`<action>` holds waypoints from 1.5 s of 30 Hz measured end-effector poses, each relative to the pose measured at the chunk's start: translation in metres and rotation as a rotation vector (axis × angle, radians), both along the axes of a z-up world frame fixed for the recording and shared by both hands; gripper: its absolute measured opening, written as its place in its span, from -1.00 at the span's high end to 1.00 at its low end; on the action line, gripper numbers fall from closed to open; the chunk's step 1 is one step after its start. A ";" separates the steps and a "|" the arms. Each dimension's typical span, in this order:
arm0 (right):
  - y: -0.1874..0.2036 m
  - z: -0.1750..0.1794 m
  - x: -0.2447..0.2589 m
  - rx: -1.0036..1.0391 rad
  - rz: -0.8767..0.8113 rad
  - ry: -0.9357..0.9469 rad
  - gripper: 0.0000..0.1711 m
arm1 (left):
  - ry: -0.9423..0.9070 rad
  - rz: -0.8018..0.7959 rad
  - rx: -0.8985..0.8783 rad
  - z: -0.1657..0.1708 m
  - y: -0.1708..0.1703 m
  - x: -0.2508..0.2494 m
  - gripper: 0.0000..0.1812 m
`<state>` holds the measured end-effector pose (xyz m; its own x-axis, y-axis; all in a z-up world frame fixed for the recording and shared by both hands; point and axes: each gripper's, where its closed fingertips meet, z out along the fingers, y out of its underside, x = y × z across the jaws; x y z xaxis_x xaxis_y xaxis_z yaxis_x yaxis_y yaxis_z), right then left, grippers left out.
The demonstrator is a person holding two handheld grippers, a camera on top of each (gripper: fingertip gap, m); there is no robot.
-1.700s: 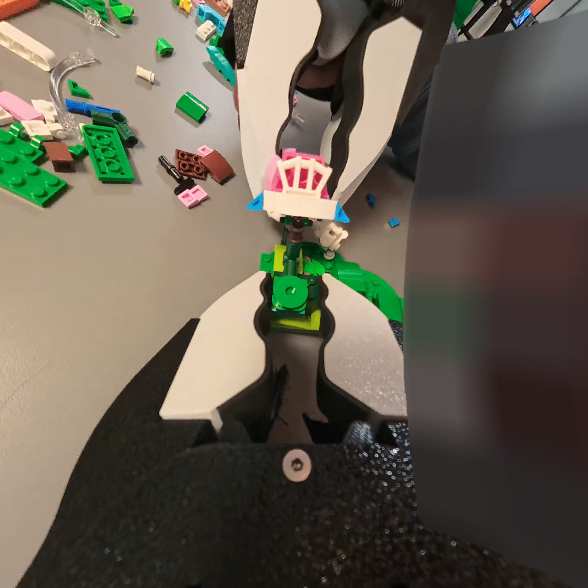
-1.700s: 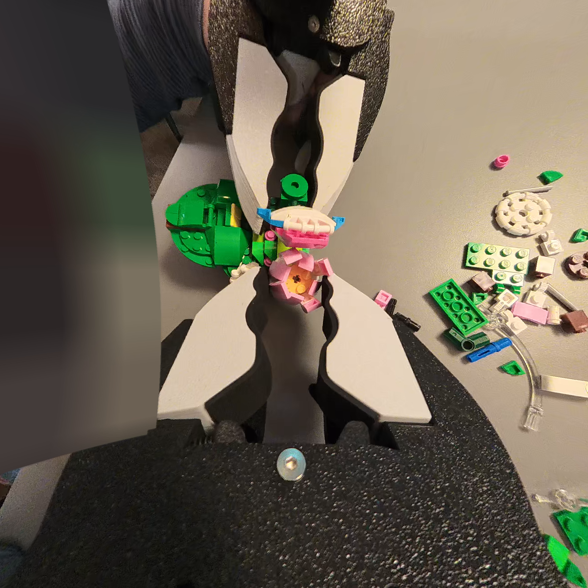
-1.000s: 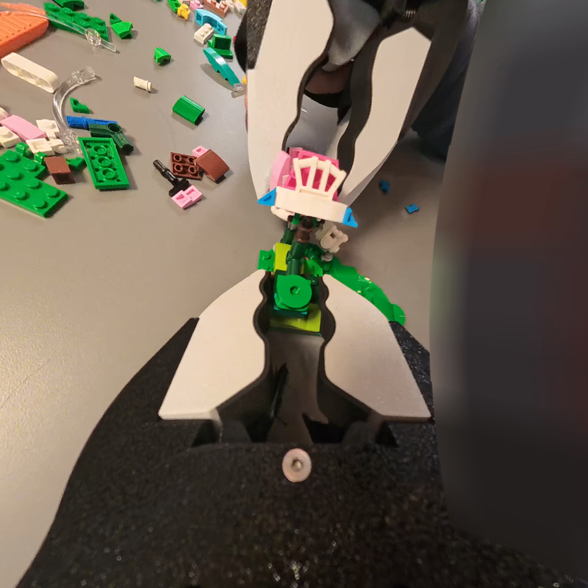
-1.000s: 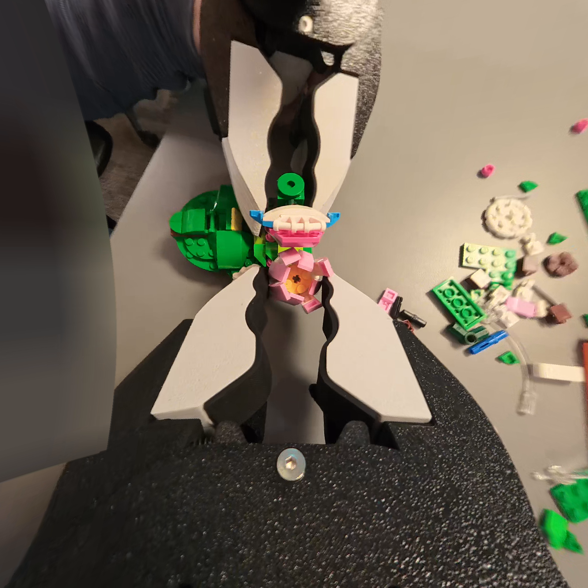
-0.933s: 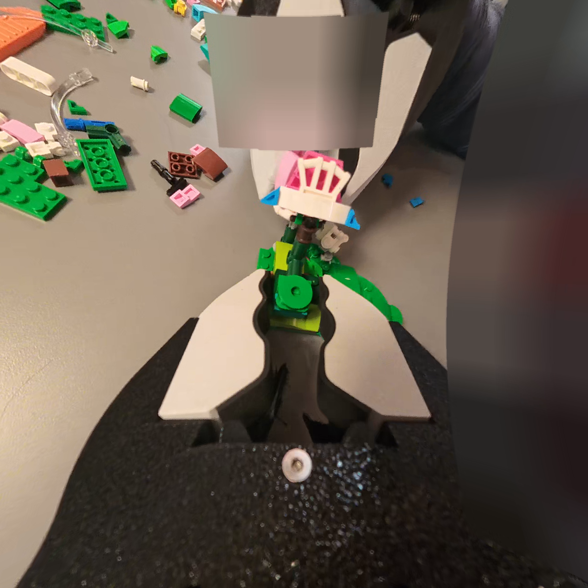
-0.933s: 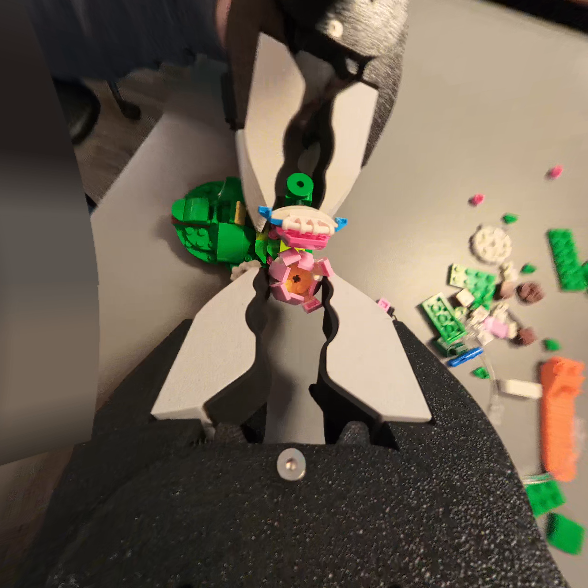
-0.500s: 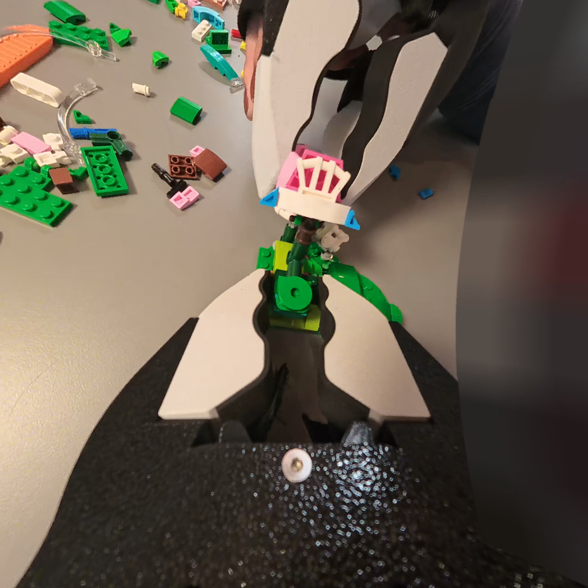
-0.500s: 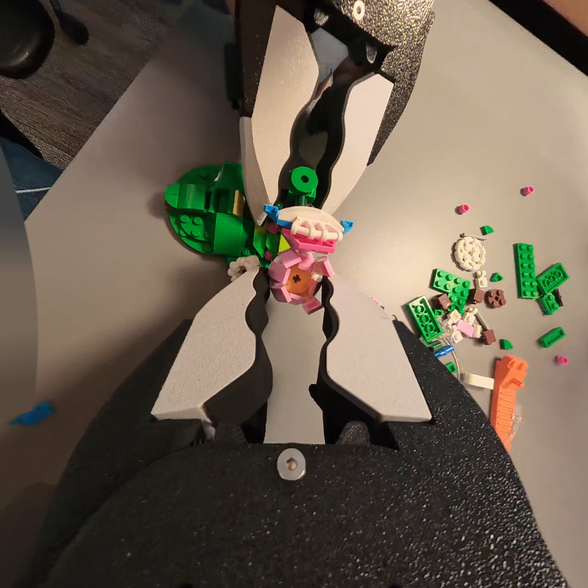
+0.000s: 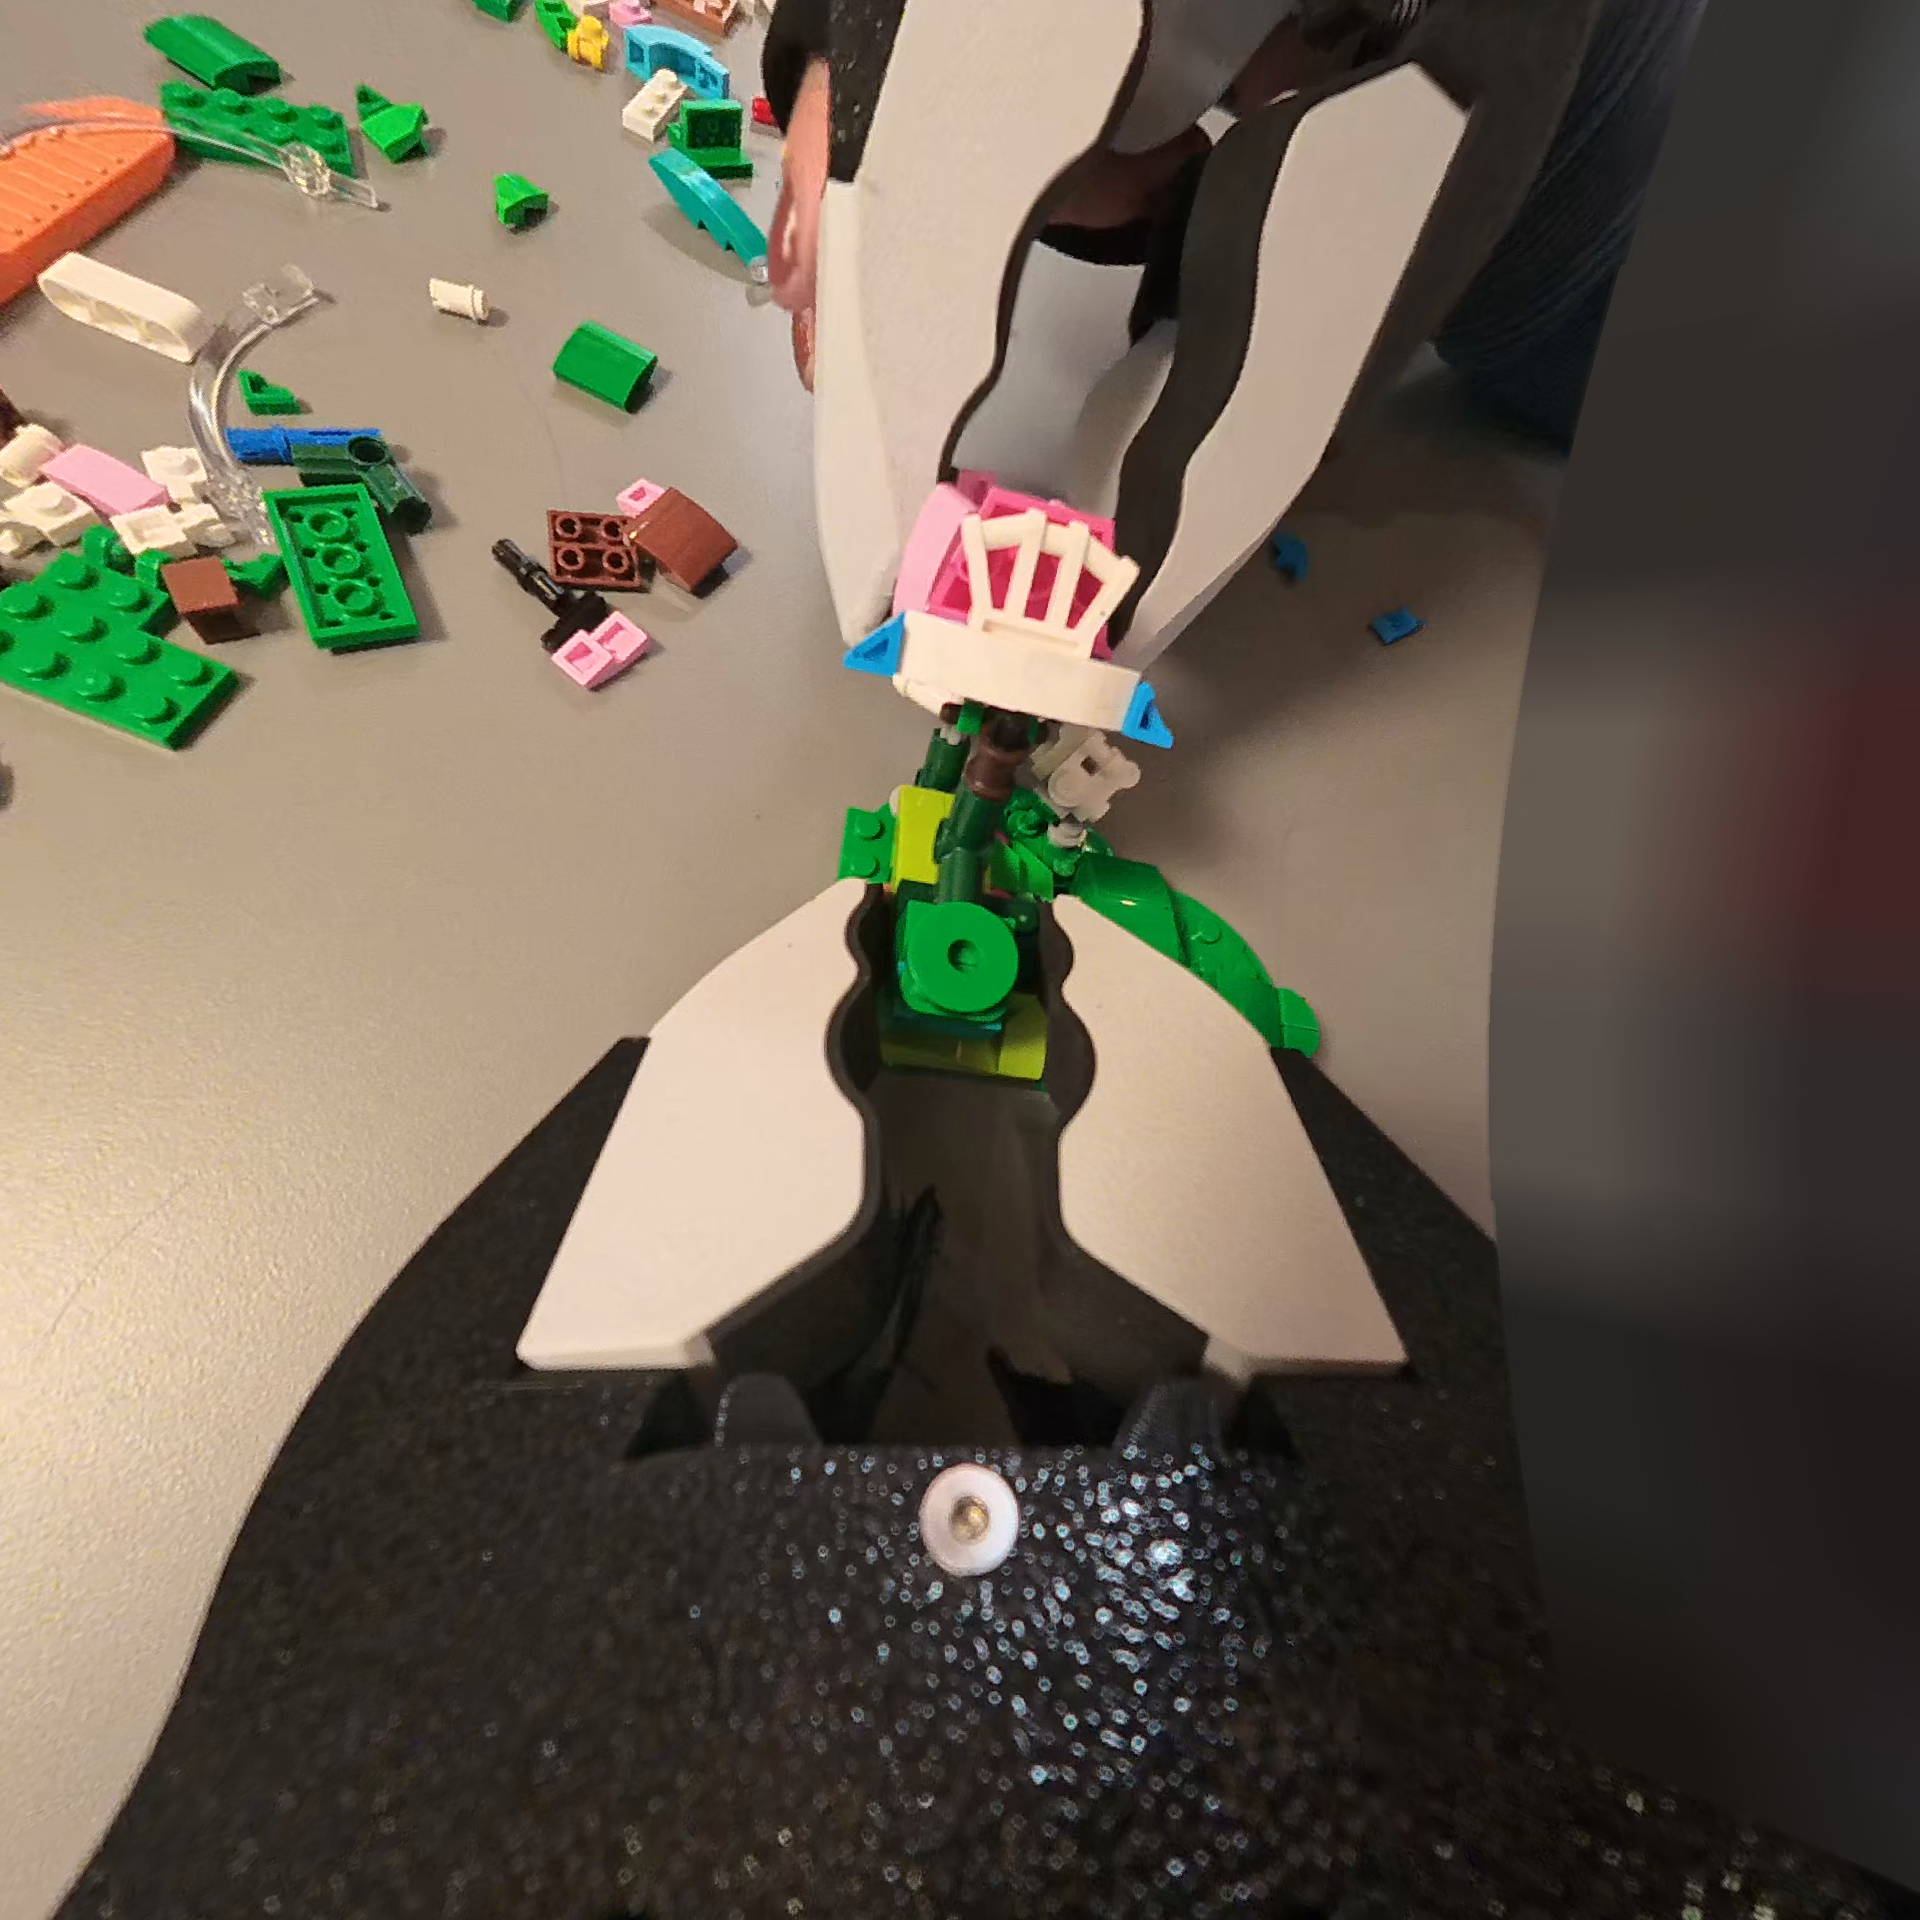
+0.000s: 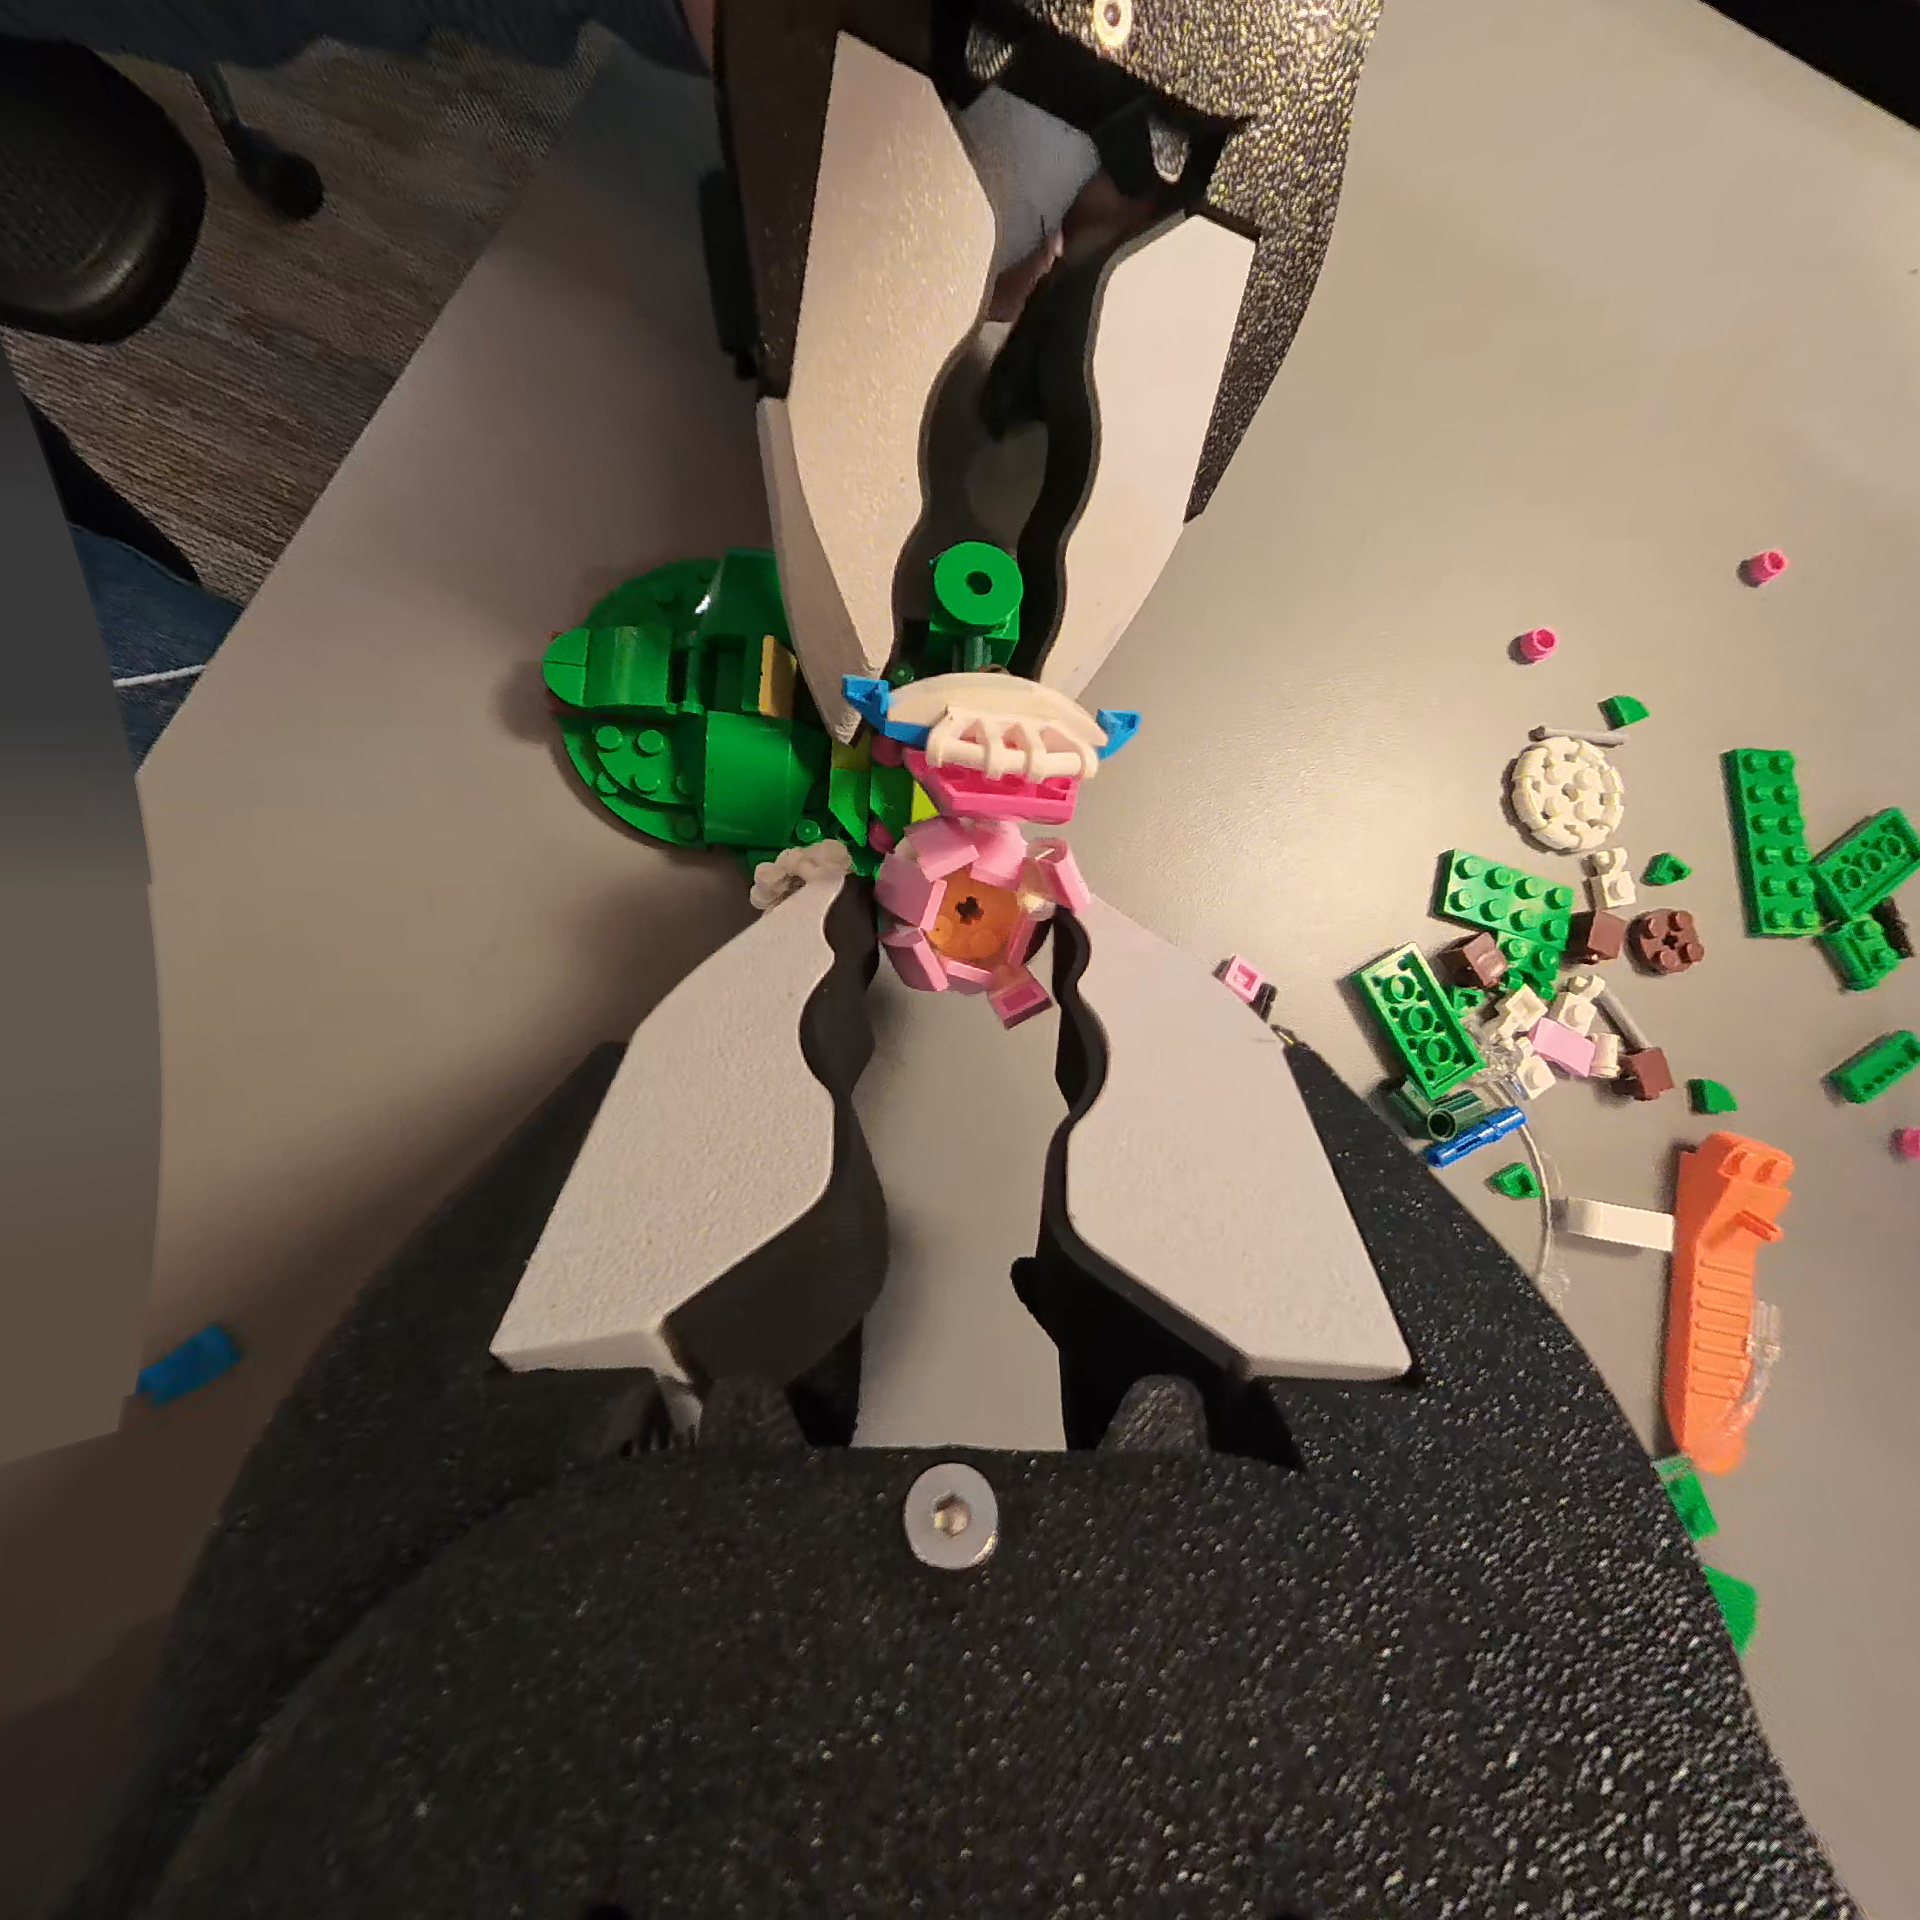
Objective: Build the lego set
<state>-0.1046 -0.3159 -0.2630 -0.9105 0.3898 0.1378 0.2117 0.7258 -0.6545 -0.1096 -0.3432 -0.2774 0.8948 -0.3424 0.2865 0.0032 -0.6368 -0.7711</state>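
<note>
— Green brick stem [image 9: 961, 961] with a round studded top, is that what the left gripper [image 9: 956, 914] is pinching?

— Yes, its two white fingers close on that green piece, with lime bricks just under it. The stem belongs to the green leafy lego base [image 10: 686, 727] lying on the grey table [image 9: 416, 987].

— And the right gripper [image 10: 961, 920]?

— Its fingers press on the pale pink petalled lego flower [image 10: 961, 914] with the orange round centre. In the left wrist view the same gripper comes in from the far side, clamped on the pink block behind the white arched crown piece [image 9: 1023, 623] with blue triangular tips.

— Are the two parts touching?

— The flower head sits right at the far end of the stem; whether it is seated I cannot tell.

— Anything else on the table?

— Loose bricks well apart to the left in the left wrist view: a green studded plate [image 9: 341, 566], a brown curved slope [image 9: 686, 540], a small pink piece [image 9: 601, 649]. In the right wrist view an orange brick separator tool [image 10: 1720, 1299] lies near right, and a white round plate [image 10: 1566, 795] farther off.
</note>
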 end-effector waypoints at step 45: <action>0.068 0.037 0.021 -0.347 -0.332 0.372 0.57 | 0.074 0.138 -0.061 -0.001 -0.033 -0.059 0.19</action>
